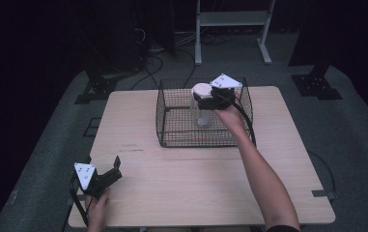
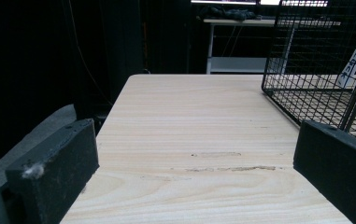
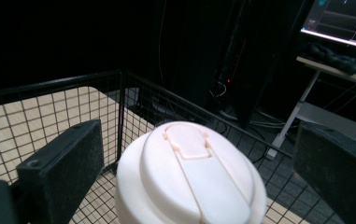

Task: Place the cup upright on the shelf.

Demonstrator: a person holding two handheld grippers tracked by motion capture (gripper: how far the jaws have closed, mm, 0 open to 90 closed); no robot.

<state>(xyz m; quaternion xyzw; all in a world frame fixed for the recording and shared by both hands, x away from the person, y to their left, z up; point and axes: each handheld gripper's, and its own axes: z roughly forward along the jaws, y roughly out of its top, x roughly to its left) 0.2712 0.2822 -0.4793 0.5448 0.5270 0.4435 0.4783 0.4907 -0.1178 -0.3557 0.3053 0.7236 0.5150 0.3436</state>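
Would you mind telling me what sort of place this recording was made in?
Probably a lab or recording studio, not a home: dark curtained surroundings, a bare wooden table on grey carpet, loose cables on the floor behind it, and a lit monitor on a desk in the right gripper view.

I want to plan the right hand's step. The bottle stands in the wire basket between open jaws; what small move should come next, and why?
Probably close the right gripper on the bottle: its white lid sits between the open jaws, inside the wire basket. The left gripper rests open near the table edge.
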